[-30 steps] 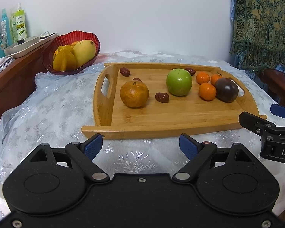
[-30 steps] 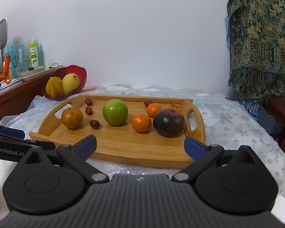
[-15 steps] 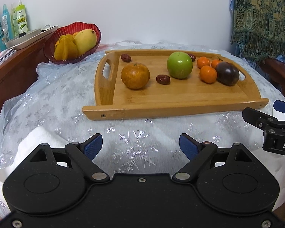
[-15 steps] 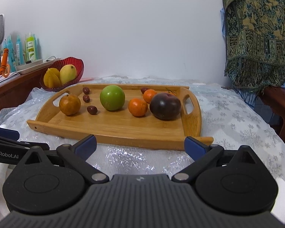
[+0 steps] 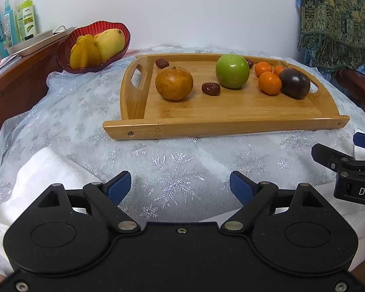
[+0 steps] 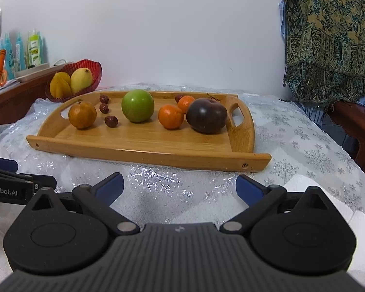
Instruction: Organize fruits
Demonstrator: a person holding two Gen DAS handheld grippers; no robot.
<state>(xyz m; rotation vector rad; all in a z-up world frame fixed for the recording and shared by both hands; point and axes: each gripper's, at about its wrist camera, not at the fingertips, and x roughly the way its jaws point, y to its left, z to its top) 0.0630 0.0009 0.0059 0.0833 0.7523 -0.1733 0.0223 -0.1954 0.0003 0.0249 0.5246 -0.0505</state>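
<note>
Grippers first: our left gripper (image 5: 180, 186) and right gripper (image 6: 180, 185) hang spread and empty. Beyond, on the wooden tray (image 6: 143, 152), we count one firm green apple (image 6: 137, 105), best pinched across its middle, perhaps three mandarins (image 5: 269, 83), and farthest, two fruits in the red bowl (image 5: 68, 48).

Left gripper (image 5: 180, 186): lower centre of left wrist frame, jaws spread wide, nothing between blue pads (image 5: 119, 187). Right gripper (image 6: 178, 186): lower centre of right wrist frame, jaws wide apart, empty. Each gripper's finger pokes into other's frame edge.
</note>
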